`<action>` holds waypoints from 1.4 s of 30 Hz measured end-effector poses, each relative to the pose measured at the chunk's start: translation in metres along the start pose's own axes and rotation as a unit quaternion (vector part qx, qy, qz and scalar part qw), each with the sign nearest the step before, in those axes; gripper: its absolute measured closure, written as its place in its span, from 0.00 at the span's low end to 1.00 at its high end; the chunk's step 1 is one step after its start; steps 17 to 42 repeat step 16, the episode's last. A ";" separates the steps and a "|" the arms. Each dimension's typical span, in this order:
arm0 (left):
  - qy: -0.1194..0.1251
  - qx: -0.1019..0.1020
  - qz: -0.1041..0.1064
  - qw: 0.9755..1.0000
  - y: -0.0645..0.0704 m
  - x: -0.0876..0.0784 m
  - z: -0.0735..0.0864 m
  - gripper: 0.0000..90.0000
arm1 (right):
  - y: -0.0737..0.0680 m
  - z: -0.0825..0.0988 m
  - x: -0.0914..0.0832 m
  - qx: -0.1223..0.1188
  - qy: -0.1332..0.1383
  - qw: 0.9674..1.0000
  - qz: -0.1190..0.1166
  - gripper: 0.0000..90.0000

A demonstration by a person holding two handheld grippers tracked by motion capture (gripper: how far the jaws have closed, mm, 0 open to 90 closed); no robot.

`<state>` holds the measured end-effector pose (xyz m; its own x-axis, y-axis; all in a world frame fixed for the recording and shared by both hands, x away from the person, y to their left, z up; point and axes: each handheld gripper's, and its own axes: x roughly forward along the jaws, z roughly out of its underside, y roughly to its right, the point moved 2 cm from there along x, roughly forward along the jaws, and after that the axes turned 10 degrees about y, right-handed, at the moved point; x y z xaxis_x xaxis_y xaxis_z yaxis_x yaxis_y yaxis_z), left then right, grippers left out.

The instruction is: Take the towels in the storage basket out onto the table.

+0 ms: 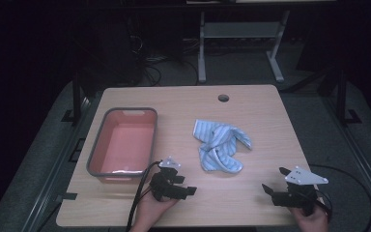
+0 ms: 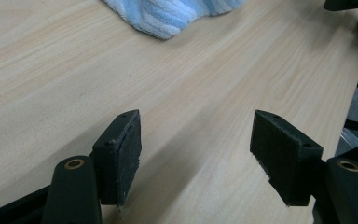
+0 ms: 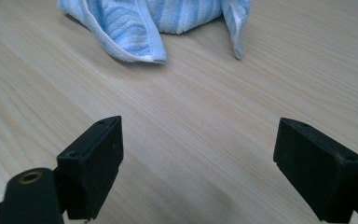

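Currently, both grippers are held open and empty, short of the towel.

Left gripper (image 1: 189, 191) and right gripper (image 1: 274, 181) jaws stand apart over bare table (image 1: 232, 203). The crumpled striped towel (image 1: 220, 145) lies beyond both; an exposed edge should be pinched low. Left of the towel, the grey-rimmed bin (image 1: 123, 144) appears empty.

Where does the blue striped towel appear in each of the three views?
High view: the blue striped towel lies crumpled at the table's middle, right of the grey bin.
Left gripper view: its edge runs along the top, beyond the open left tool.
Right gripper view: it spans the top centre, ahead of the open right tool.
Shared landmark: the light wooden table.
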<state>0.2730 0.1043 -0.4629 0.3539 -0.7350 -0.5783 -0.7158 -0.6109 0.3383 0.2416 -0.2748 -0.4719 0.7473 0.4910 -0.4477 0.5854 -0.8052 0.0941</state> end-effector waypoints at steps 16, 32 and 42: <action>-0.005 0.033 -0.006 0.999 0.011 0.000 0.012 0.35 | -0.004 0.001 -0.003 -0.005 0.007 1.000 -0.012 0.17; -0.005 0.033 -0.006 0.999 0.011 0.000 0.012 0.35 | -0.004 0.001 -0.003 -0.005 0.007 1.000 -0.012 0.17; -0.005 0.033 -0.006 0.999 0.011 0.000 0.012 0.35 | -0.004 0.001 -0.003 -0.005 0.007 1.000 -0.012 0.17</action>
